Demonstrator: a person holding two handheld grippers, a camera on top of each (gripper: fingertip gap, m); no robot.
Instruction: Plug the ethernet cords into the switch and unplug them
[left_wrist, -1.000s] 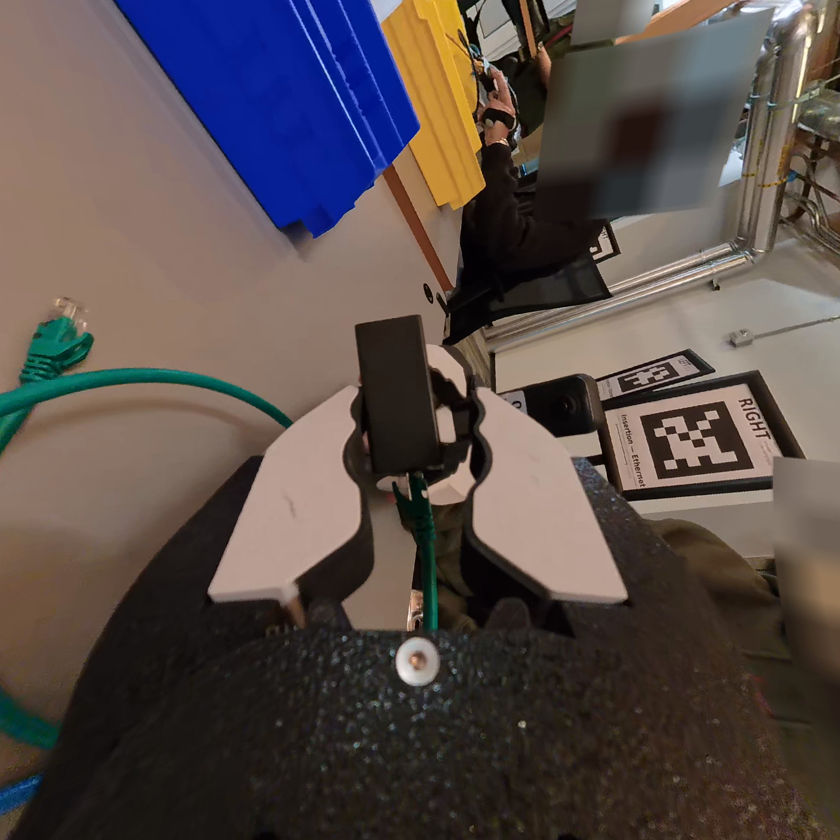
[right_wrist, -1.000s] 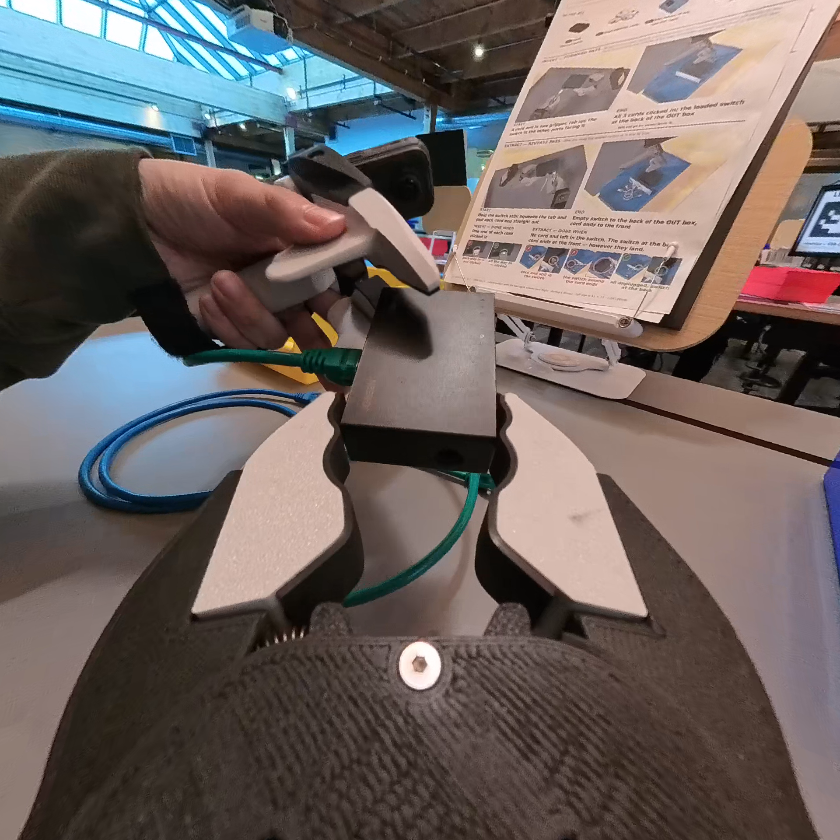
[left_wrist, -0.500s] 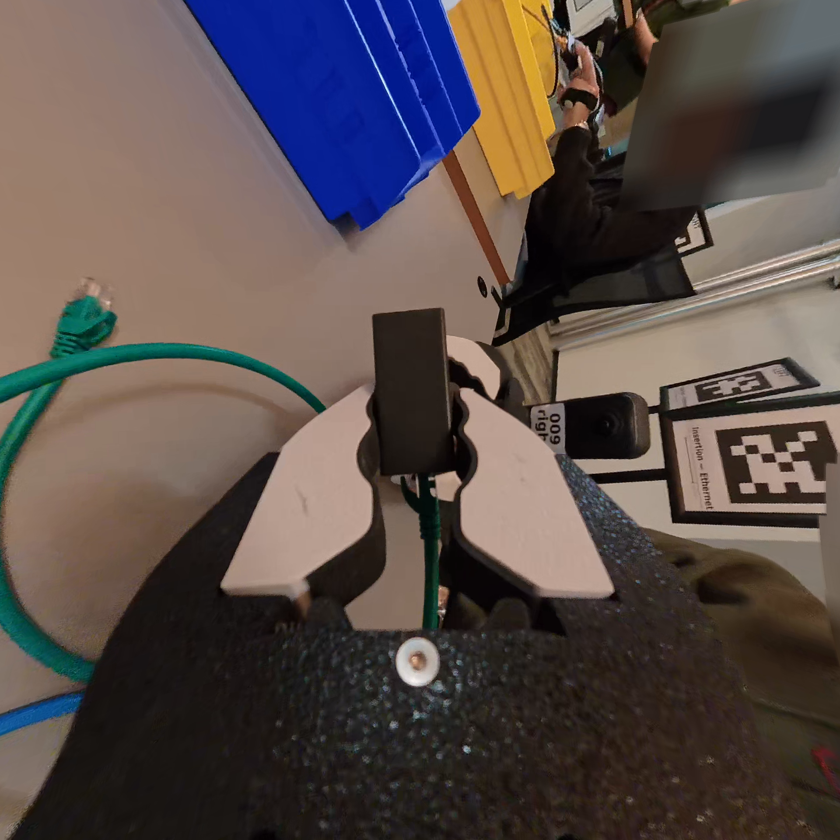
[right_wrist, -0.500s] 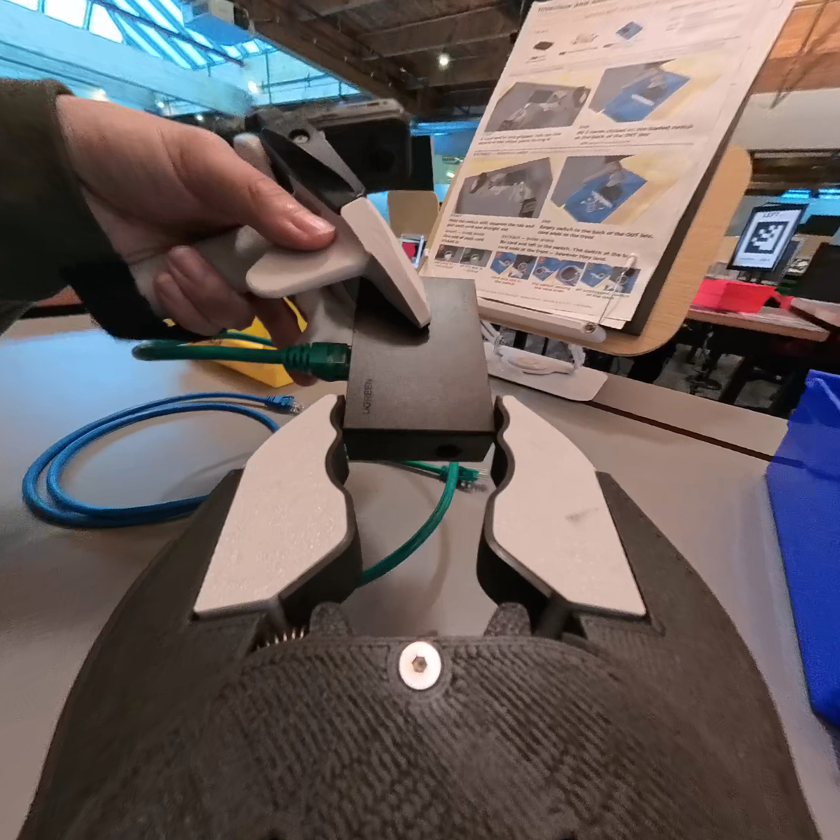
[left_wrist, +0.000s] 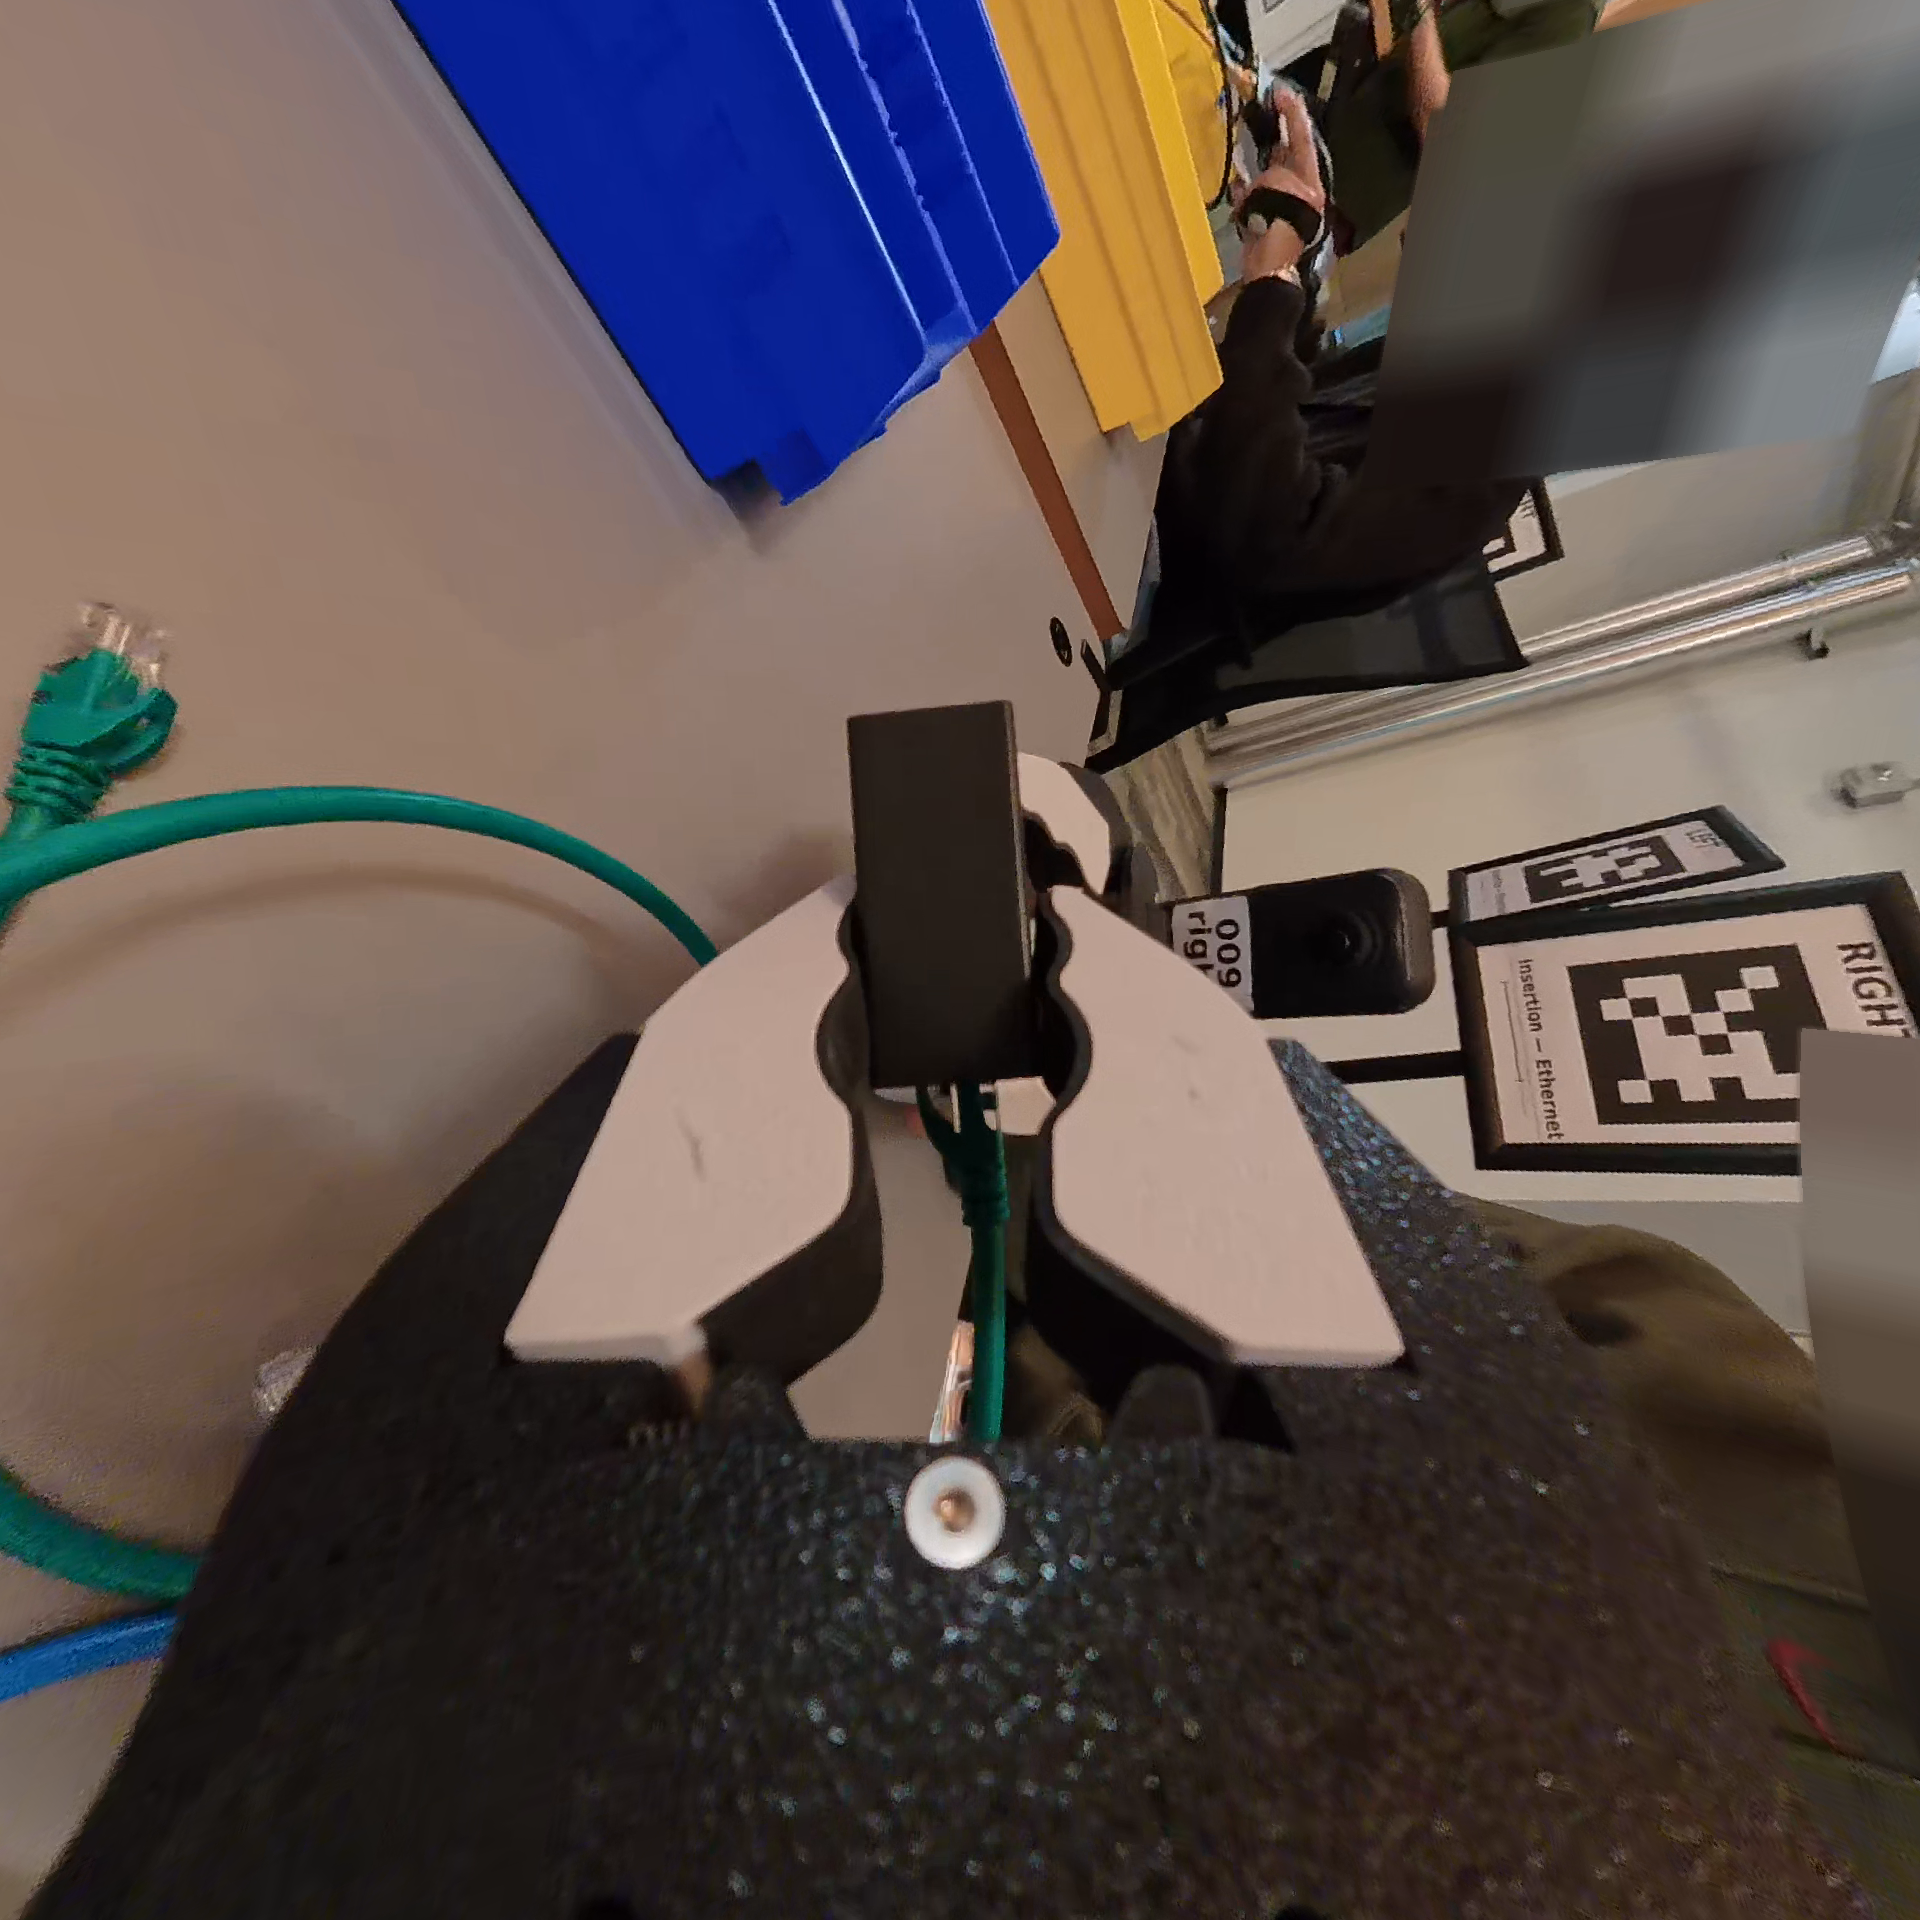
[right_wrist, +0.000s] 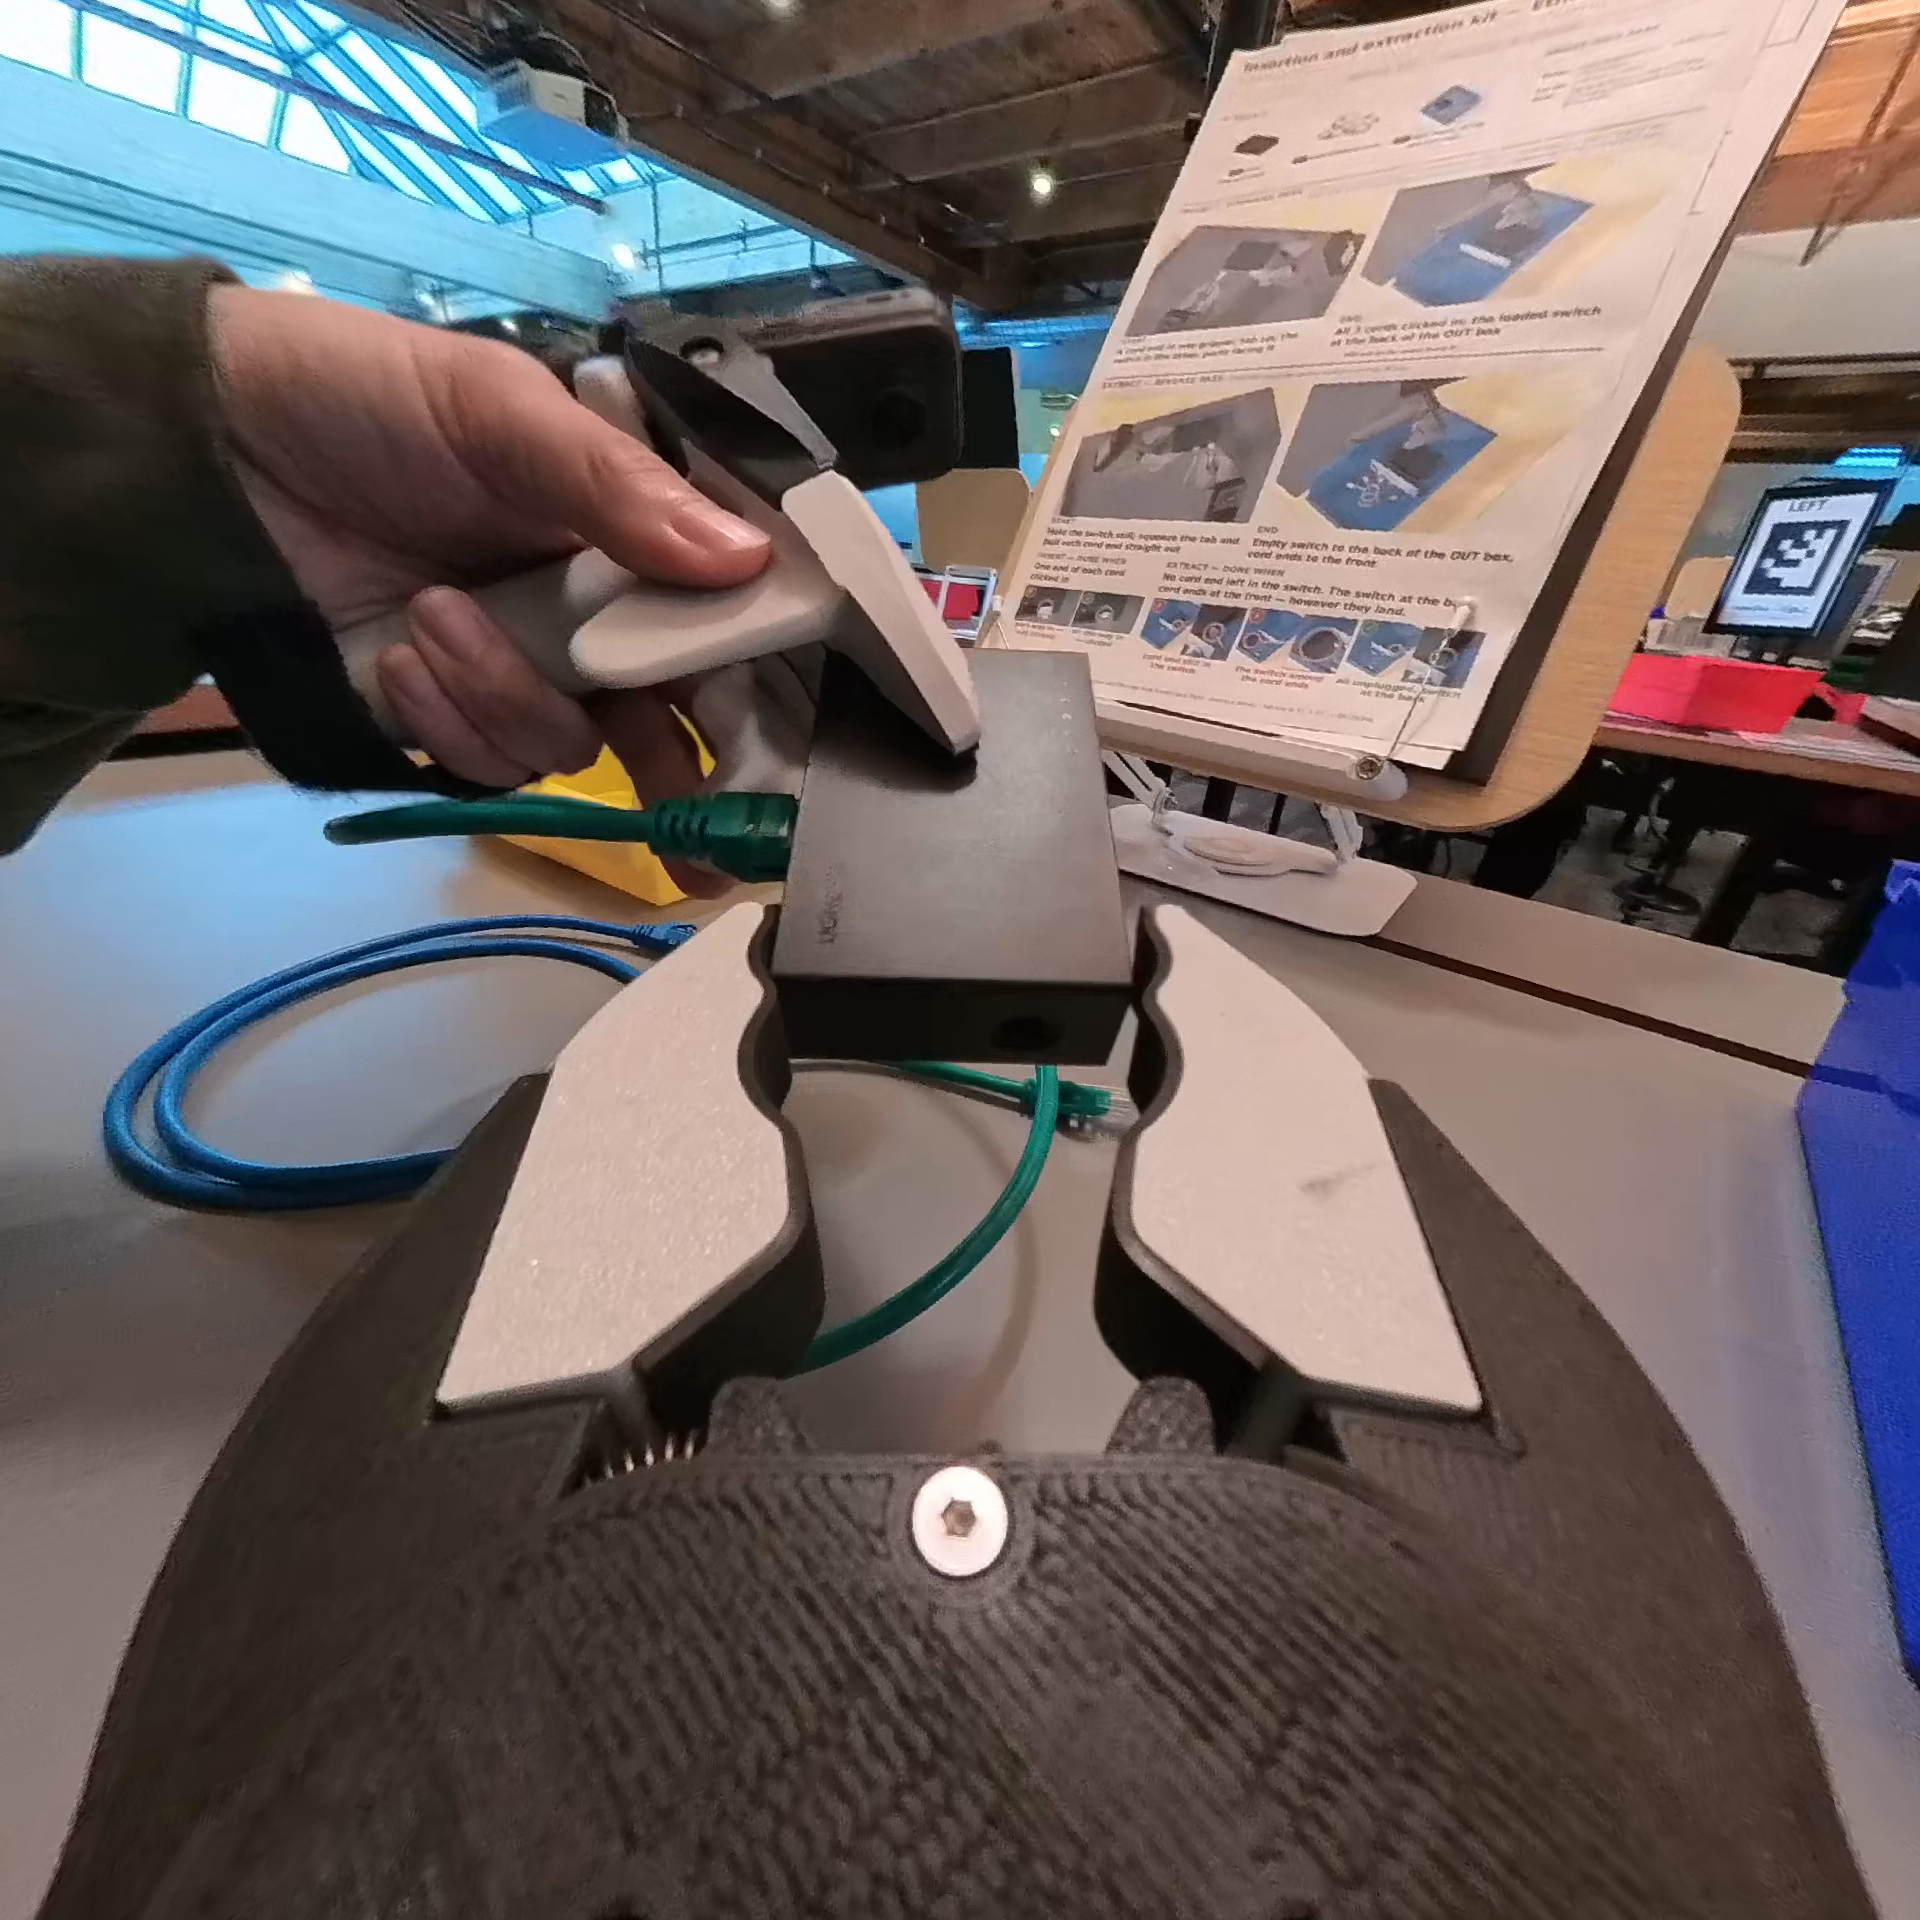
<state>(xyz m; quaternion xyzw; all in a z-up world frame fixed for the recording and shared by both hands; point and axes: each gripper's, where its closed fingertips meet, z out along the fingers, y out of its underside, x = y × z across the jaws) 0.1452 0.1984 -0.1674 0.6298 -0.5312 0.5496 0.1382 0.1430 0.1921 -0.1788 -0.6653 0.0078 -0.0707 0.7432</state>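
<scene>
The black switch (right_wrist: 951, 862) is held above the table by both grippers. My right gripper (right_wrist: 951, 935) is shut on its two short ends. My left gripper (left_wrist: 940, 914) is shut on its flat faces; in the right wrist view a hand holds it and its upper finger (right_wrist: 883, 623) presses on the switch's top. A green ethernet cord (right_wrist: 727, 826) is plugged into the switch's left side; it also shows in the left wrist view (left_wrist: 982, 1195). Its free plug (left_wrist: 99, 707) lies on the table. A blue cord (right_wrist: 312, 1039) lies coiled at the left.
A blue bin (left_wrist: 748, 239) and a yellow bin (left_wrist: 1132, 208) stand on the grey table (left_wrist: 312, 520). The blue bin's edge (right_wrist: 1870, 1195) is at the right. An instruction sheet on a wooden stand (right_wrist: 1351, 416) stands behind the switch. Framed marker cards (left_wrist: 1714, 1029) and a person are beyond.
My left gripper's fingers have closed in on the switch. Both grippers have moved with the switch, bringing the blue bin into the right wrist view.
</scene>
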